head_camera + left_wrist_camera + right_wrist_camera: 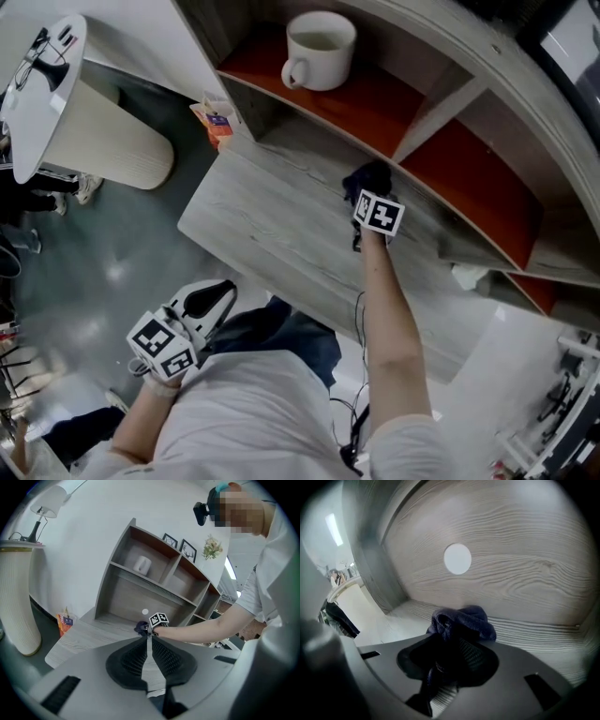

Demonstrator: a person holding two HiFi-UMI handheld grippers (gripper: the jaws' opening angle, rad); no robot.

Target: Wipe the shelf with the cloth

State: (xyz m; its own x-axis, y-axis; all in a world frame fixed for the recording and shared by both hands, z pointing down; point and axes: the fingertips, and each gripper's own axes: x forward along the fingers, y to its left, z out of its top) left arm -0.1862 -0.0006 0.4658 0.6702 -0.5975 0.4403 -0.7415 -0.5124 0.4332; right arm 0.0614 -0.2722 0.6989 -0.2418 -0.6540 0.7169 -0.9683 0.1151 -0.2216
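A dark blue cloth (368,178) lies bunched on the floor of the grey wooden shelf's (300,155) bottom compartment, close to its back panel. My right gripper (367,199) reaches into that compartment and is shut on the cloth (464,620); folds of it fill the gap between the jaws (449,641). The left gripper view shows the same cloth (140,628) at the tip of the outstretched right arm. My left gripper (211,300) hangs low beside my body, away from the shelf. Its jaws are together with nothing between them (149,641).
A white mug (319,49) stands in the upper-left compartment. The shelf sits on a grey wood desk (272,239). An orange carton (216,120) stands at the desk's left corner. A white ribbed cylinder (108,141) is on the floor at left. A white round sticker (457,558) marks the back panel.
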